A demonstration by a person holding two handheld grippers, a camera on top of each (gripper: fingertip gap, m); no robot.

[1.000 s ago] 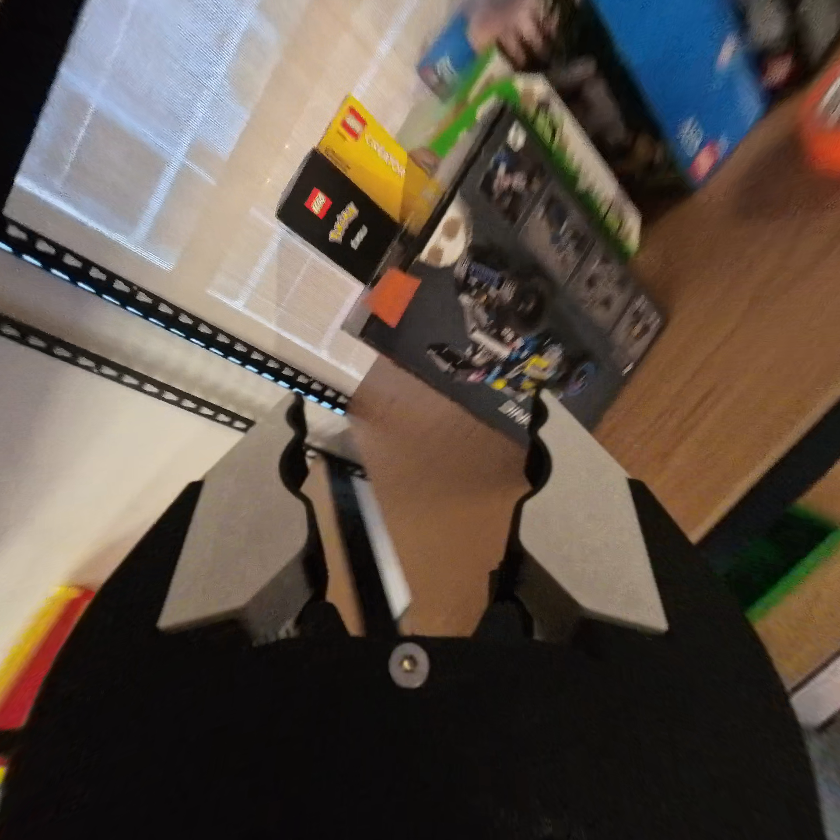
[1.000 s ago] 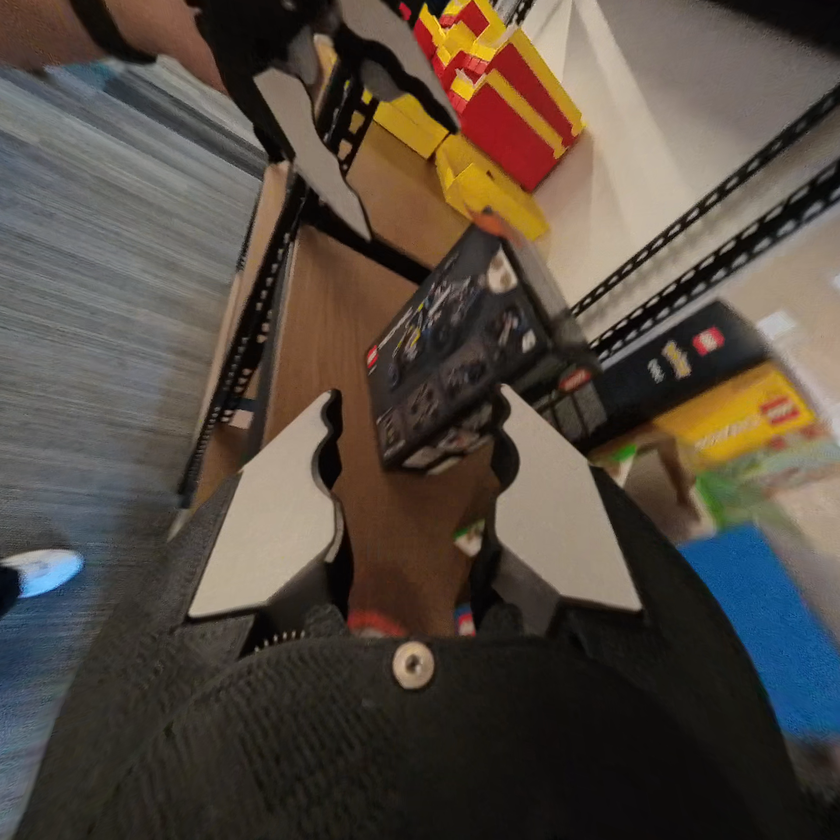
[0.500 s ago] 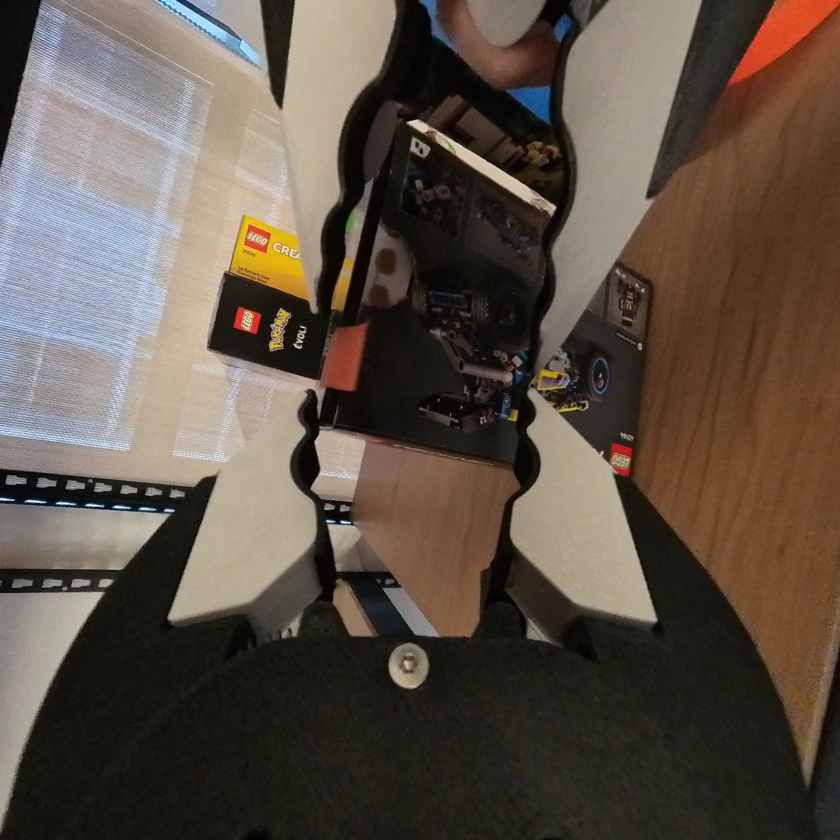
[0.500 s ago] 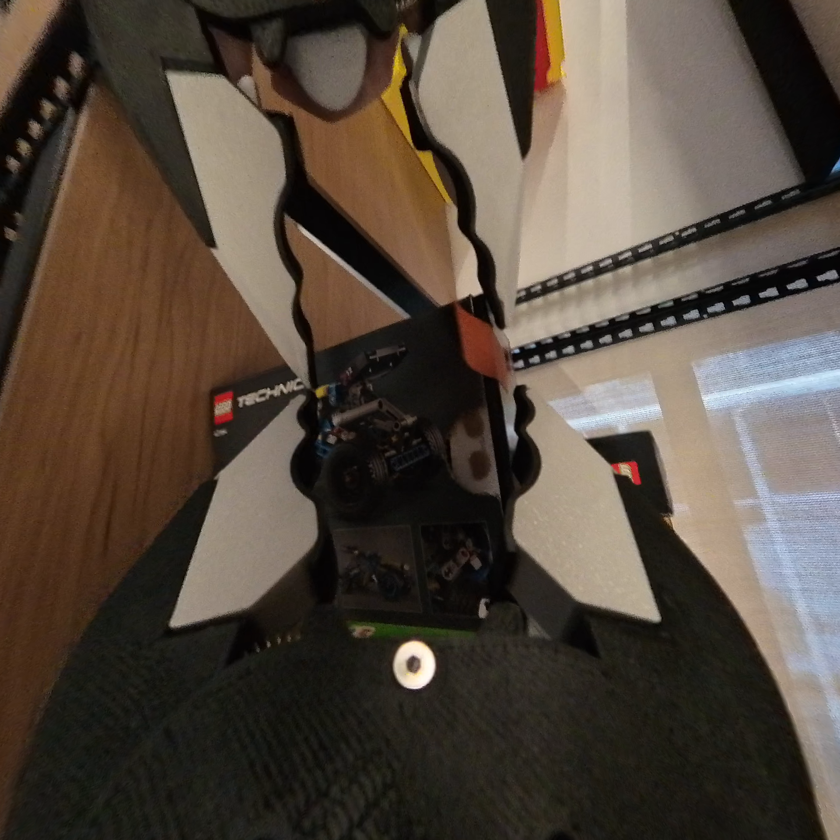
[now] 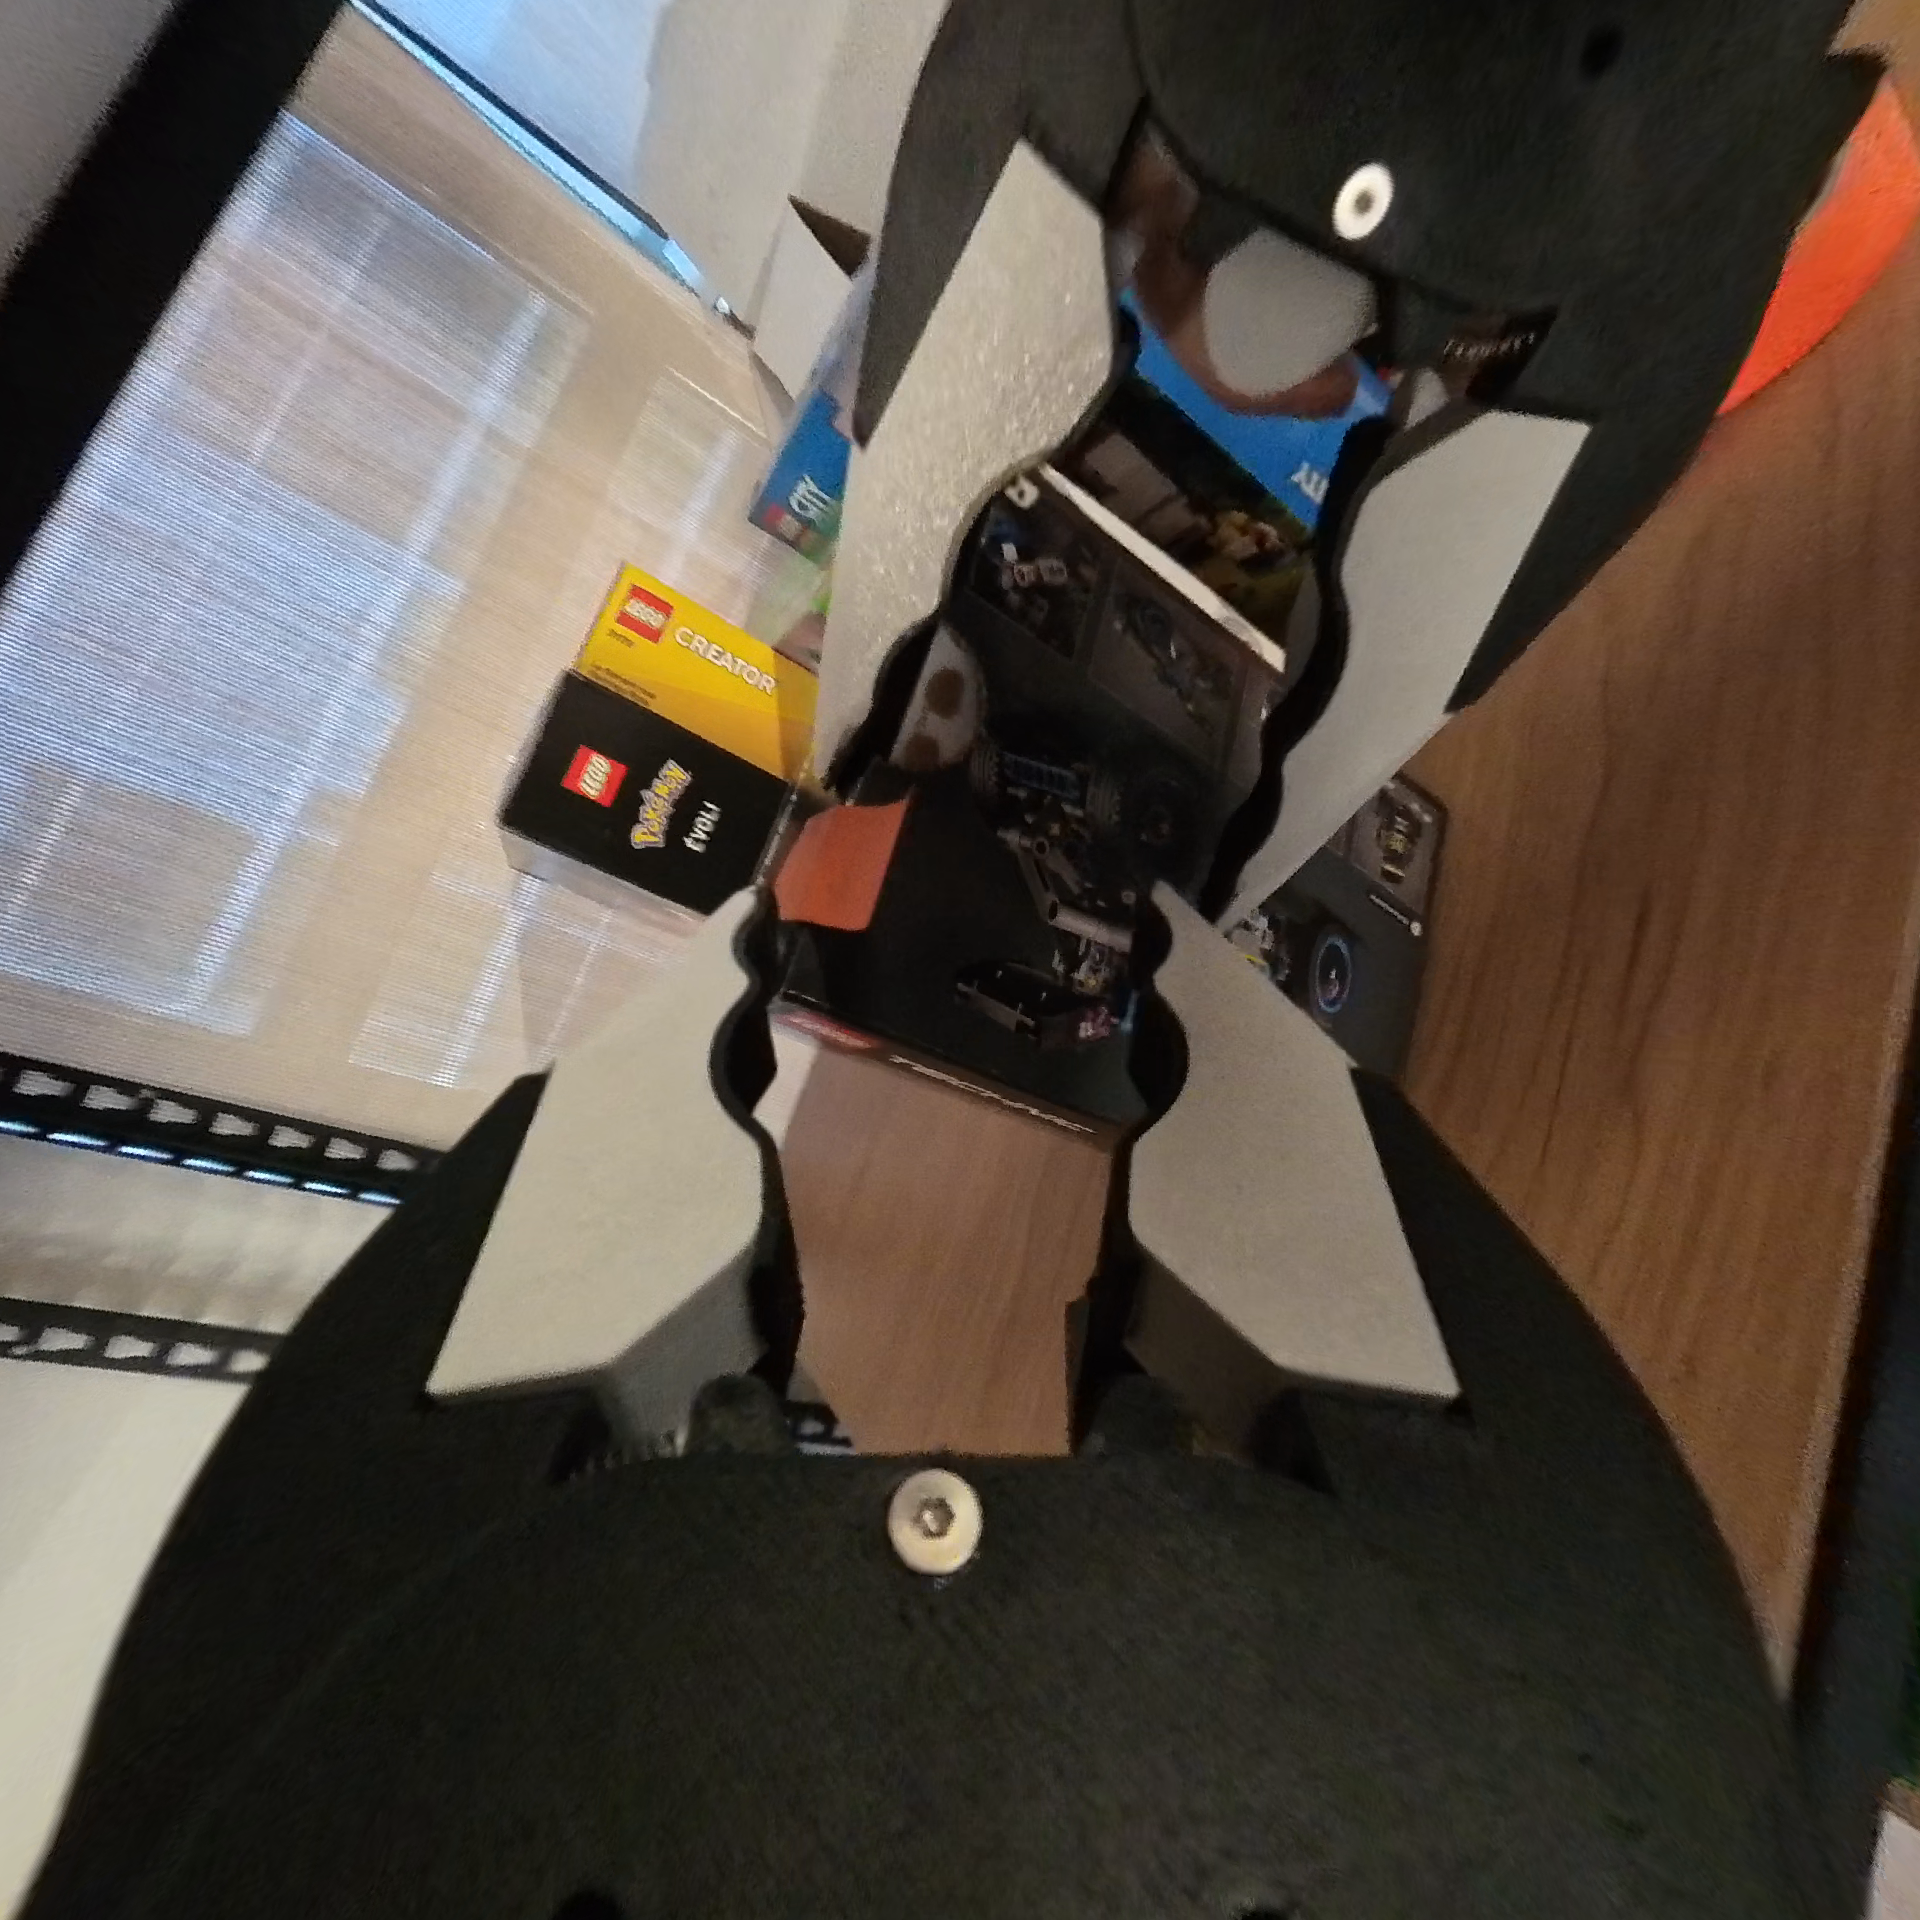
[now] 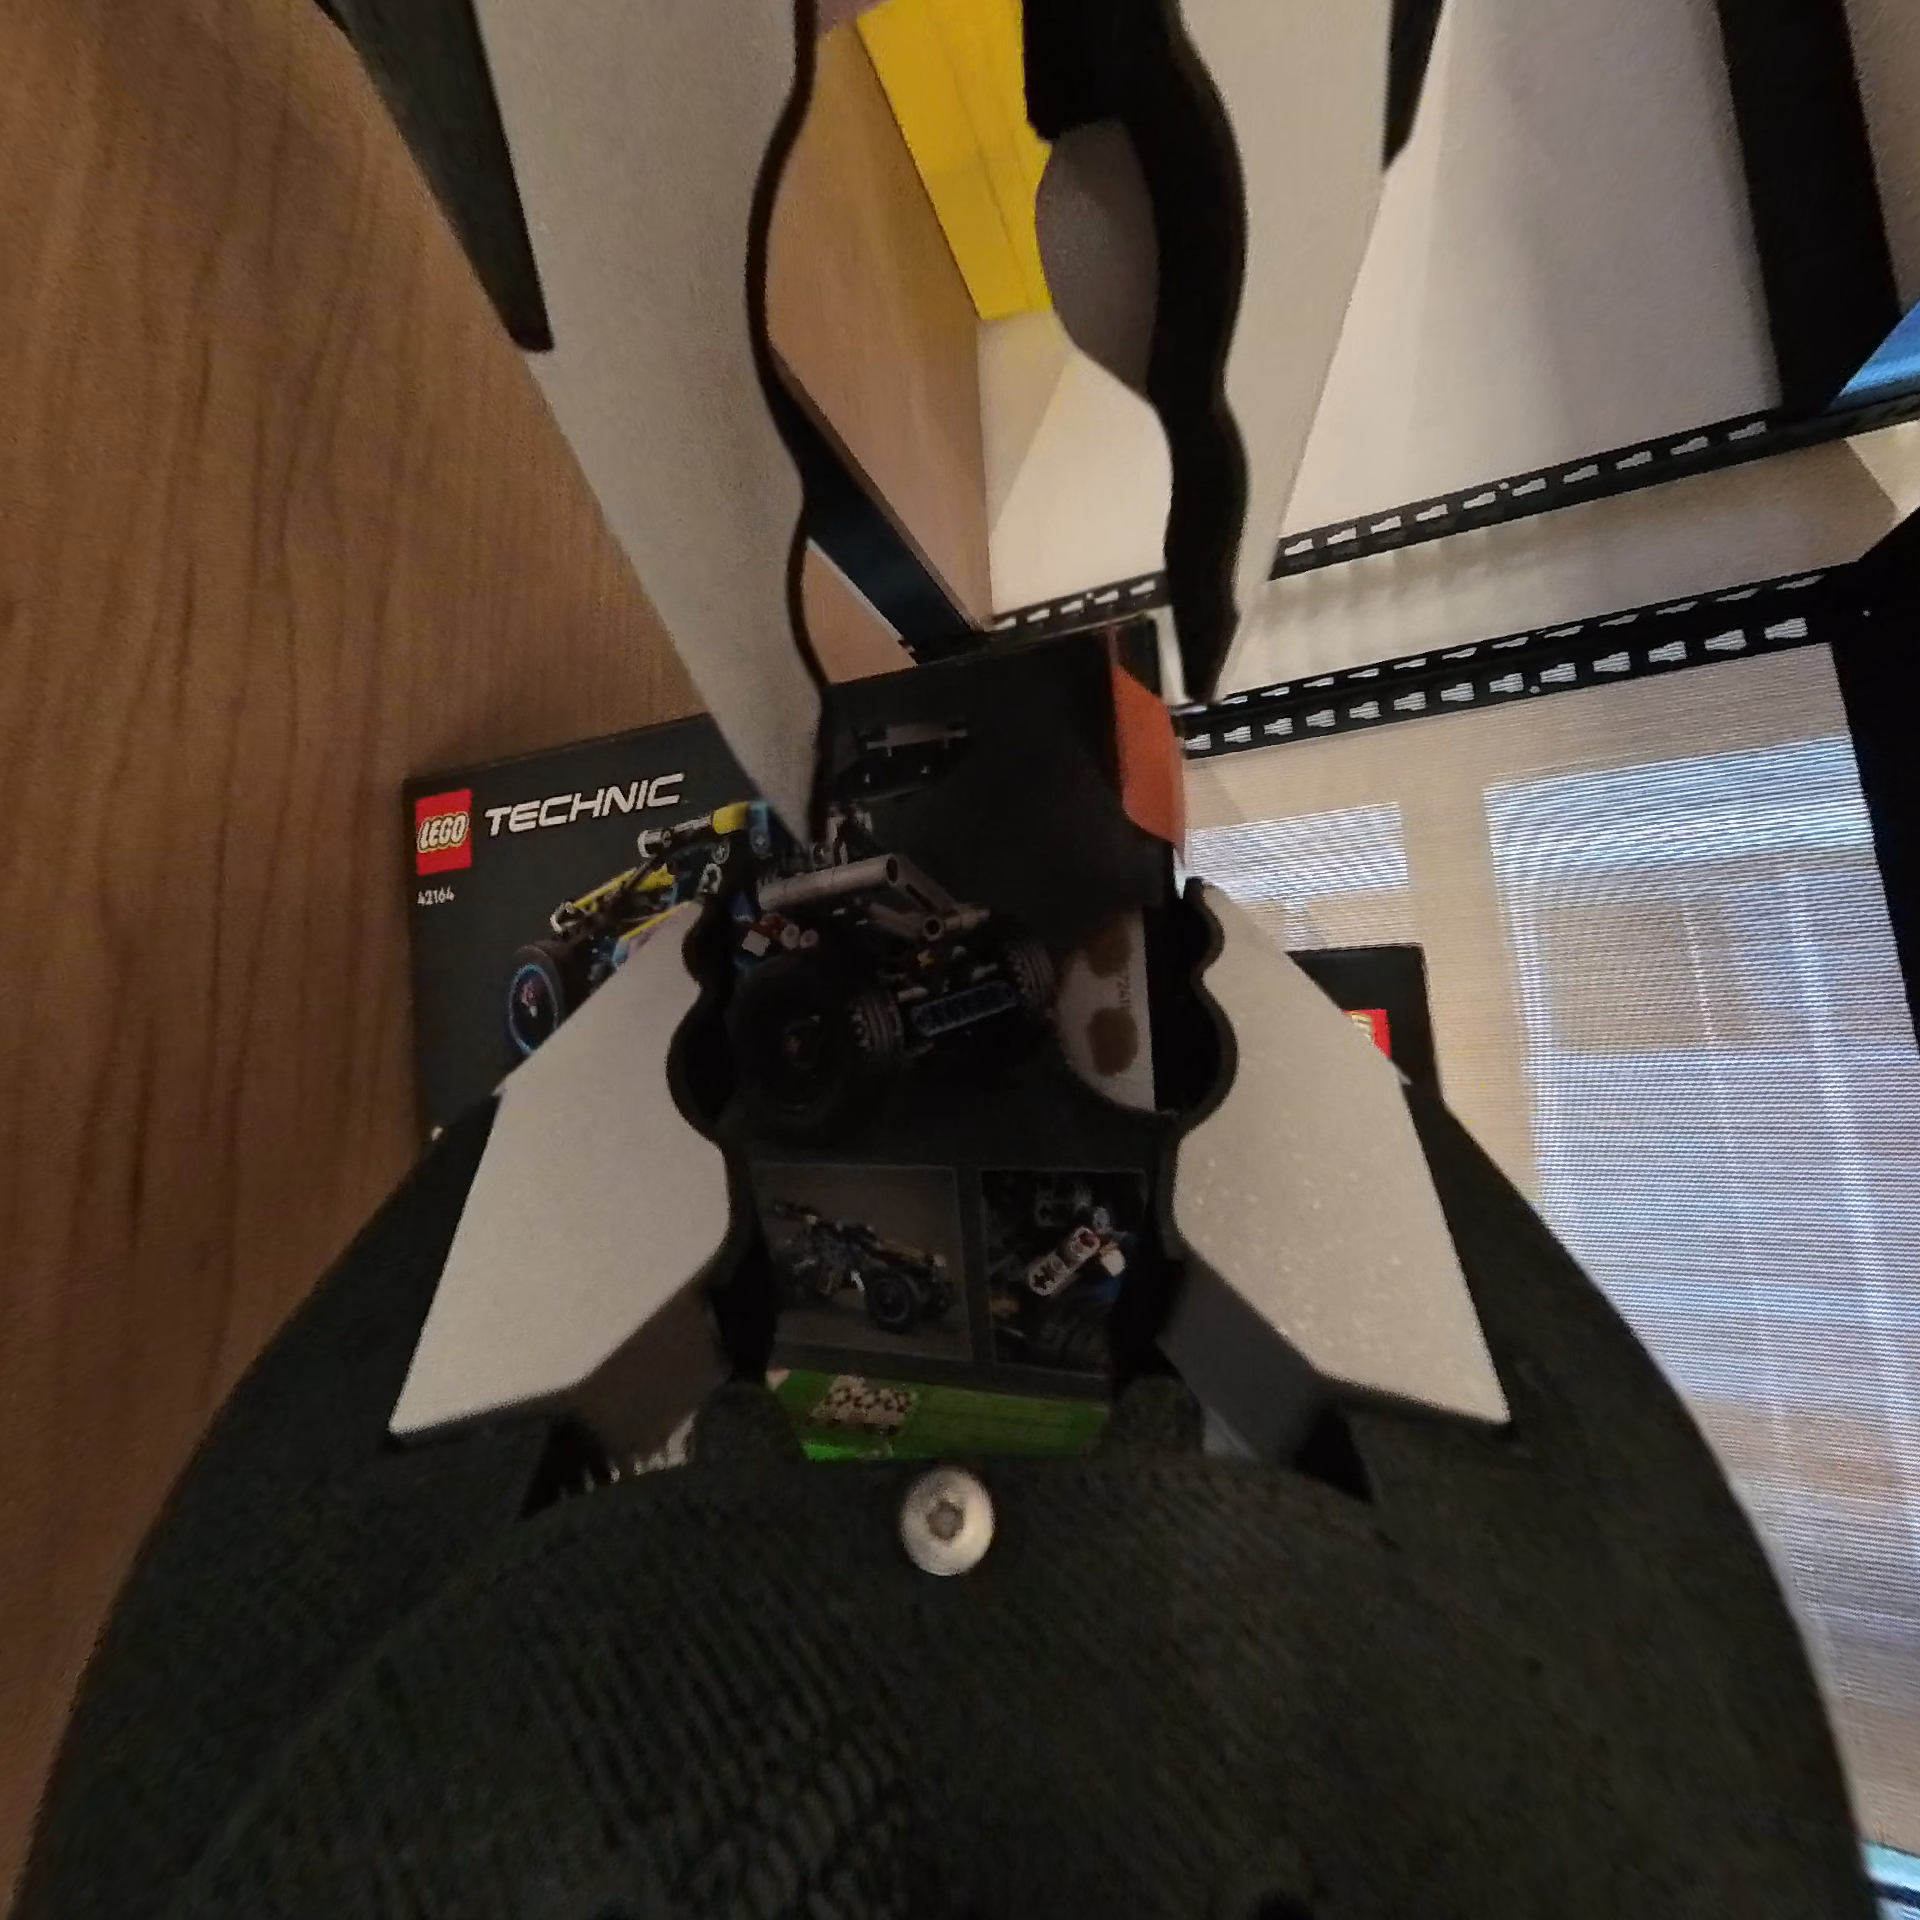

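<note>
Mesh-screened window (image 5: 260, 623) at far left, with a black perforated metal rail (image 5: 208, 1132) below it. Next over, a small black cardboard box (image 5: 644, 800) with a yellow cardboard box (image 5: 707, 655) and a blue cardboard box (image 5: 800, 488) behind.

Centre: a dark rectangular toy-set box printed with a buggy (image 5: 1018, 831) sits between the two grippers, which face each other along it. Its long axis runs from one gripper to the other. The end with the orange square sticker (image 5: 836, 868) points at the left gripper (image 5: 951, 904); the green-striped end points into the right gripper.

Left gripper: fingers flank the near corners of the box. Cannot tell whether they pinch it.

Right gripper (image 6: 945, 904): fingers spread wide, box deep between them, no firm contact seen.

Right side: brown wood-grain shelf board (image 5: 1662, 935), box against it. Resting or lifted, cannot tell.
</note>
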